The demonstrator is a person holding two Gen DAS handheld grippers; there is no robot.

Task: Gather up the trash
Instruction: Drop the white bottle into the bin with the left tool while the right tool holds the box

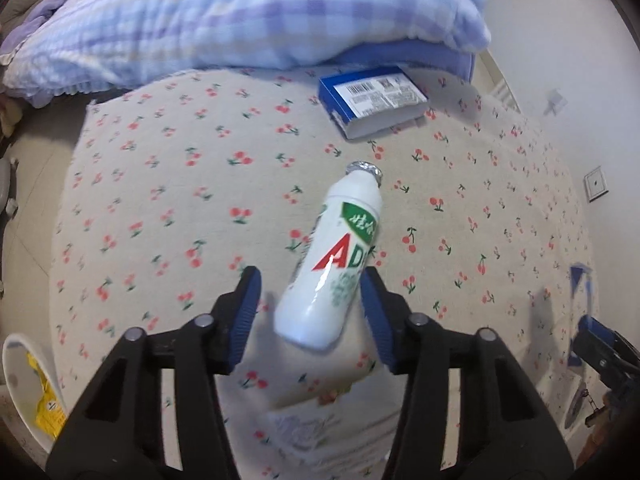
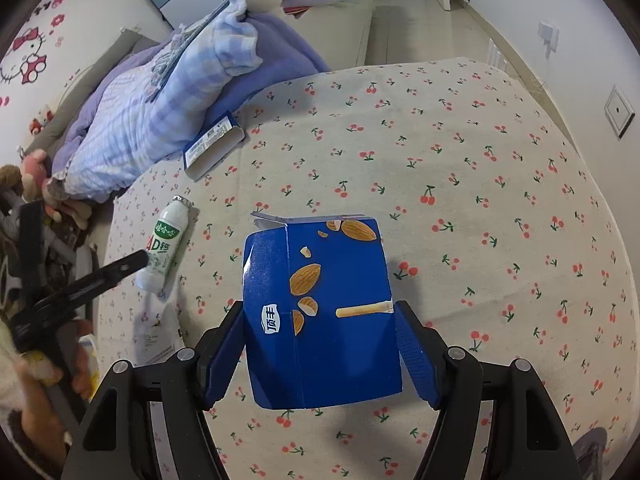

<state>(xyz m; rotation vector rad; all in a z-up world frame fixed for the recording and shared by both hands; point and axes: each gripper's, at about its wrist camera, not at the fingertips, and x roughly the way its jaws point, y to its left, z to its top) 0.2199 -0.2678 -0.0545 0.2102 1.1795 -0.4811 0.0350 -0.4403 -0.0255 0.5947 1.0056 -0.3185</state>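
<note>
Right hand-held gripper [image 2: 320,354]: pads clamped on the blue snack box [image 2: 320,312], lifted off the bed [image 2: 480,180] for carrying. Left hand-held gripper [image 1: 310,314]: jaws half-wide, straddling the white bottle [image 1: 334,264] lying on the bed; left pad clear, no grip yet.

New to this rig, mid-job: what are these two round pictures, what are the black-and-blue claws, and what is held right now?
There is no robot arm here. A person carries a gripper in each hand, and each has a wide-angle camera looking along its two fingers. The left wrist picture shows the left gripper open around a white drink bottle lying on the cherry-print bedsheet; one pad is clear of it. The right wrist picture shows the right gripper shut on a blue almond snack box. A second blue box lies by the checked quilt.
</note>
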